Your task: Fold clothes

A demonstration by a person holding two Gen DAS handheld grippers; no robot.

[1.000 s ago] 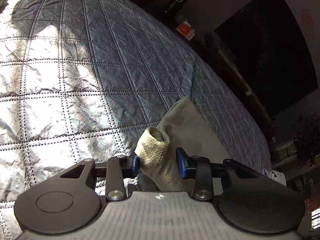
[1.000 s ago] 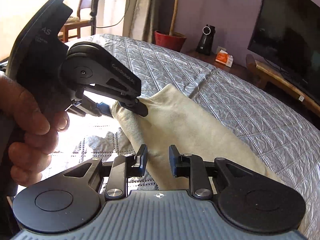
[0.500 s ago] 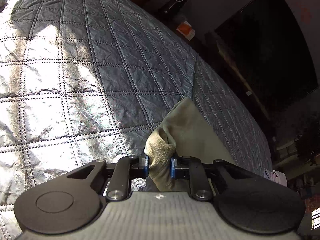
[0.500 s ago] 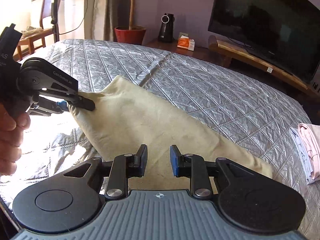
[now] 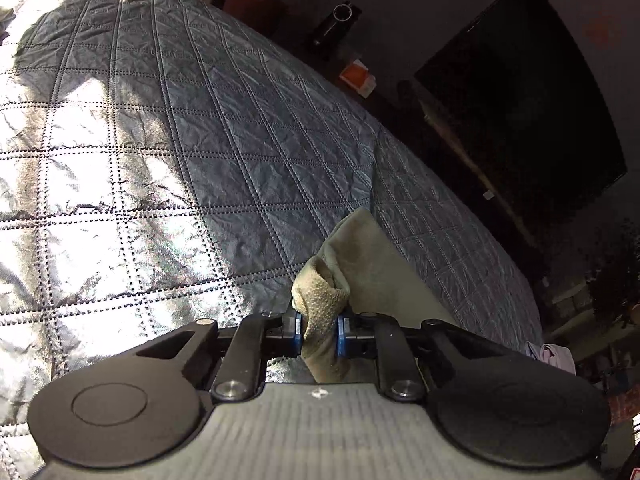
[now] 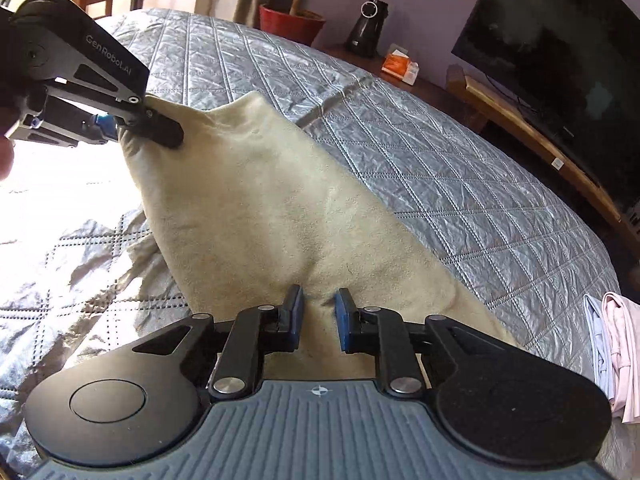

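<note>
1. Two hand-held grippers are in play over one beige garment [image 6: 280, 216], which drapes from a lifted corner down onto the quilted bed [image 6: 460, 184].
2. Left hand-held gripper [image 5: 319, 326]: clenched on a bunched corner of the garment, with the cloth pinched between its blue pads and raised off the bed.
3. Right hand-held gripper [image 6: 319, 312]: released, its jaws apart with only a narrow gap, hovering just over the lower part of the garment and gripping nothing.
4. Step in hand, as I judge it: picking up the garment to spread or fold it; one corner is secured and the second grasp is not yet made.
5. Next move likely calls for the right hand-held gripper to come down onto a nearby edge or corner of the garment and close, so the cloth can be held taut between both before it is folded over.
6. Count: one beige garment being handled; one small stack of pale folded clothes [image 6: 612, 344] lying at the bed's edge, well apart from the garment; two hand-held grippers; one bed.
</note>
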